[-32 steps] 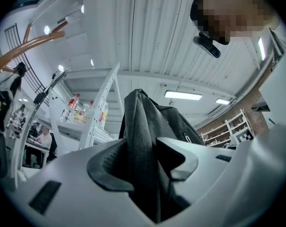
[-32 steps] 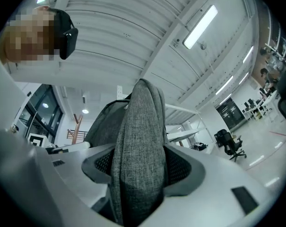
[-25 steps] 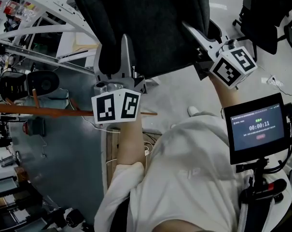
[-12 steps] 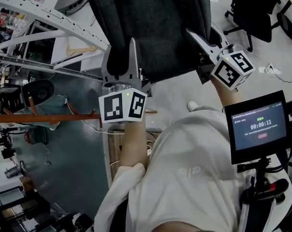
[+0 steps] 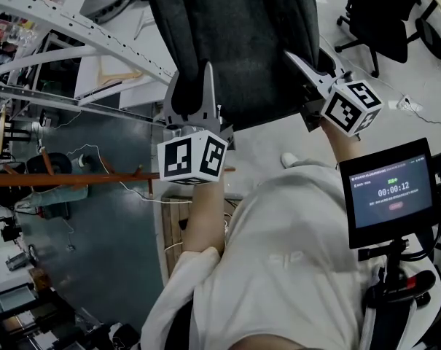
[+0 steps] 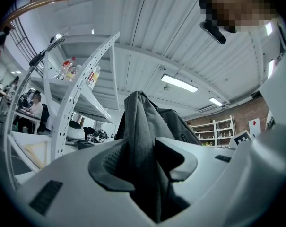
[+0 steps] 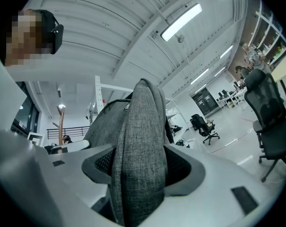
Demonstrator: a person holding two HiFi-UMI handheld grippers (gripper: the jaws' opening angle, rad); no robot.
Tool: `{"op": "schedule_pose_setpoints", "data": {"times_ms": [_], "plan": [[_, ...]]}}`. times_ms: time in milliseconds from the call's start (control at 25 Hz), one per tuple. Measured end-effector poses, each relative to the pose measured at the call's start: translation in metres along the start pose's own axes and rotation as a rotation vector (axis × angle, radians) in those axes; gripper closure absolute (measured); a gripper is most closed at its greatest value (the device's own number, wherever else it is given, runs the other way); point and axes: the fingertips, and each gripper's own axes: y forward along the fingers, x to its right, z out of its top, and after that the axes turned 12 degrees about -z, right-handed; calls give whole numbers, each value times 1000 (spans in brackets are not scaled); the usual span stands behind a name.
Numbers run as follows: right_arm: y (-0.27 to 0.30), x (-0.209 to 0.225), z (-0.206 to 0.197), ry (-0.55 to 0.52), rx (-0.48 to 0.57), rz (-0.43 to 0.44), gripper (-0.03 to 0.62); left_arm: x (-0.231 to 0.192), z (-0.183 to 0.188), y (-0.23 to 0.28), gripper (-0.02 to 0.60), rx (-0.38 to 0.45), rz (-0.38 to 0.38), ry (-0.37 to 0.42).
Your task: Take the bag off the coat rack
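- Gripping the bag (image 5: 235, 42) with both claws, one fabric strap in each.
- Left claw (image 6: 143, 162): clamped on a dark strap (image 6: 142, 122), with folded cloth pinched between the ribbed pads and running up past the tips.
- Right claw (image 7: 140, 167): clamped on a grey woven strap (image 7: 140, 122), with a thick loop squeezed between the pads and the bag body rising behind.
- From the head view: dark grey bag held up in front of the person, left claw at its lower left edge, right claw at its right side.
- Coat rack (image 5: 74, 179): reddish wooden pole with pegs, off to the left, with the bag apart from it and on no peg.
- Also noted: white shelf frame (image 5: 60, 31) upper left, office chair (image 5: 384, 13) upper right, lit screen (image 5: 391, 192) beside the right forearm.
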Motion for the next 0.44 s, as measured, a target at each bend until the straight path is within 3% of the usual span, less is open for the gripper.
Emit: {"op": "schedule_pose_setpoints", "data": {"times_ms": [440], "plan": [[-4, 4, -3, 0, -18, -13, 310, 3, -6, 0, 413, -10, 3, -14]]}}
